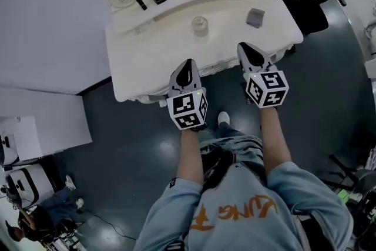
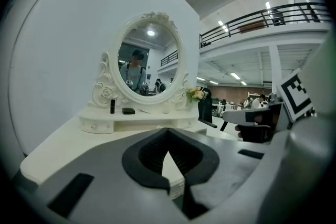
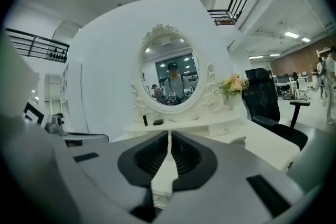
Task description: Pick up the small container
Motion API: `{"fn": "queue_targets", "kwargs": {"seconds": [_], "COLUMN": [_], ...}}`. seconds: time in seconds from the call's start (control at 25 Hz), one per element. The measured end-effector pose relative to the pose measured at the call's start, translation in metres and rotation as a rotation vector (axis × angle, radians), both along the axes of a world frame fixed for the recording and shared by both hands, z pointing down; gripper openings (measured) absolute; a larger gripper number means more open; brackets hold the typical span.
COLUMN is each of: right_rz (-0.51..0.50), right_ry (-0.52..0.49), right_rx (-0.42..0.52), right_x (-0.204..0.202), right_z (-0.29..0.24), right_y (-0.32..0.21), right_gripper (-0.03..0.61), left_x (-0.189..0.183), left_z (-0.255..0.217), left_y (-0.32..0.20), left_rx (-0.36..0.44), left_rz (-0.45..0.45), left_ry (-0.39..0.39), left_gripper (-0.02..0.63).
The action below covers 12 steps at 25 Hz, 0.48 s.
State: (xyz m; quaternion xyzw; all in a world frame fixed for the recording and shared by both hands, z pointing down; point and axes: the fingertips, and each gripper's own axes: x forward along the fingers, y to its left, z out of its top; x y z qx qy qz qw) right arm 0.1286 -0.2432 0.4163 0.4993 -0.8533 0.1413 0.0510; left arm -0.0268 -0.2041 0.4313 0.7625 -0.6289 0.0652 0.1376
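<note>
Our left hand-held gripper (image 1: 188, 63) and right hand-held gripper (image 1: 244, 47) hover closed and empty over the tabletop (image 1: 147, 62) edge, short of the small clear container (image 1: 200, 25).

A white bench (image 1: 147, 64) with carved trim stood against a plain white wall (image 2: 63, 50). An oval mirror (image 2: 149, 63) in an ornate white frame rose from the bench's rear shelf. The floor (image 1: 123, 150) was dark grey and glossy. A black office chair (image 1: 301, 2) stood just beside the bench's right end. A railed balcony (image 2: 262, 16) ran overhead, and strip lights (image 3: 291, 34) were lit on the ceiling beyond.
</note>
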Motion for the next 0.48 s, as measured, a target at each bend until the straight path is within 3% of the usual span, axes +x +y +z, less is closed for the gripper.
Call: {"fn": "queue_targets", "kwargs": {"seconds": [0.48], "right_rz": [-0.072], "right_ry": [0.017], "right_rx": [-0.04], "right_x": [-0.039], "right_z": [0.032], "right_y": [-0.054], "right_gripper": [0.035], "left_x": [-0.021], "left_z": [0.032], "left_y": [-0.051], "left_rx": [-0.064], "left_rz": [-0.022], "left_ry": [-0.021], "left_gripper": [0.018]}}
